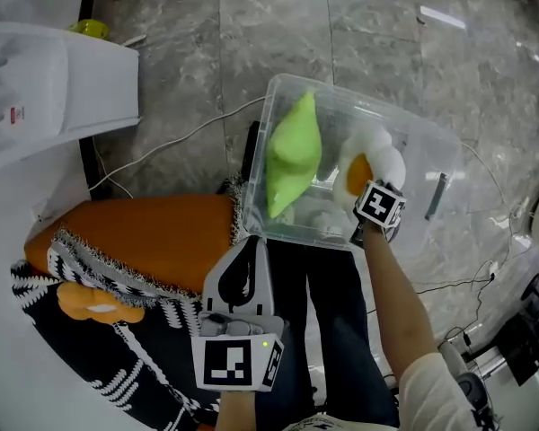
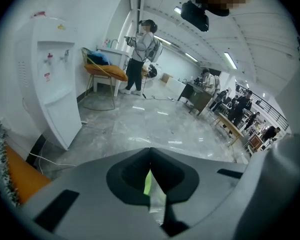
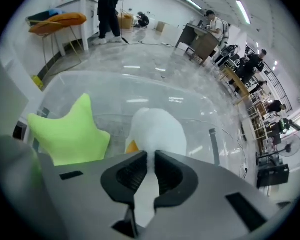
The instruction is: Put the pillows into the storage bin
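Head view: right gripper [image 1: 368,201] downward, pillow [image 1: 379,147] over bin [image 1: 280,86]

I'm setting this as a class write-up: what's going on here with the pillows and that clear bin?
A person works with a gripper in each hand. The right gripper pinches a white pillow with an orange centre inside the clear storage bin, beside a green pillow already in it. The left gripper is shut and empty, near an orange cushion.
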`<state>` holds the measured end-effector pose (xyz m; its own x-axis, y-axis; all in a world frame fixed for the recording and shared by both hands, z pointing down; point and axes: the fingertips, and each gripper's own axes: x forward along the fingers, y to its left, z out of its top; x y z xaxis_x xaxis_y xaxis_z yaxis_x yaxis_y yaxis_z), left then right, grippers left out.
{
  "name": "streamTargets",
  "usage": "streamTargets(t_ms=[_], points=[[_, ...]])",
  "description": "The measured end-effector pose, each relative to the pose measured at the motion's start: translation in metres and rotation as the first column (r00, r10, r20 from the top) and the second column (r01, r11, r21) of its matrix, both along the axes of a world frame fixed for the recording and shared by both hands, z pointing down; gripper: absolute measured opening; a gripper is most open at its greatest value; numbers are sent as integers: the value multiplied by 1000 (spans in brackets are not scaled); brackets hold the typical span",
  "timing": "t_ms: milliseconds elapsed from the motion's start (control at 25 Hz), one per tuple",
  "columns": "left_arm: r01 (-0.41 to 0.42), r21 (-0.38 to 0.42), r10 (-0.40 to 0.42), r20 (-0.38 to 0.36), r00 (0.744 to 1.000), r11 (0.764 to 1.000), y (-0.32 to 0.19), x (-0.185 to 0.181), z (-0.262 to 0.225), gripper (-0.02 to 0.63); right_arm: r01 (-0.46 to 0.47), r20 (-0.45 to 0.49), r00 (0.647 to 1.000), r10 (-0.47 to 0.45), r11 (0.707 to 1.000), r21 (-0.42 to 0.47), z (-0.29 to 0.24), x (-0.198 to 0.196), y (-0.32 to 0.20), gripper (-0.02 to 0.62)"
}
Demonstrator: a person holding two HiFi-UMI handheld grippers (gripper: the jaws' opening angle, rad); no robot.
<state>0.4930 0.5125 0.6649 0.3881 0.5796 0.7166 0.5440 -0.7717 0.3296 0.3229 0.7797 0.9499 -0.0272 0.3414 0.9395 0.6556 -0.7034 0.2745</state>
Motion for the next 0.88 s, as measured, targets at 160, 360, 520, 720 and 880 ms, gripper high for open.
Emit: streamTargets(t_ms=[160, 360, 520, 720, 880], points=[[-15, 1, 15, 24, 1000, 1000, 4, -9, 20, 14, -34, -10, 999, 34, 999, -12, 26, 8, -6, 66], [-2, 3, 2, 49, 999, 1000, 3, -19, 35, 14, 101, -123, 987, -100, 995, 5, 33, 52, -34, 76], [18, 3, -19, 62, 998, 1000, -4, -22, 35, 14, 274, -230, 942, -244, 956, 109, 28, 82, -90, 78], [36, -2, -36, 43, 998, 999, -11, -19, 20, 14, 420, -355, 870, -341, 891, 171, -6, 100, -143, 197], [67, 3, -67, 12, 998, 998, -28, -13, -7, 14, 467, -440, 818, -370, 874, 134, -63, 103, -158, 180]])
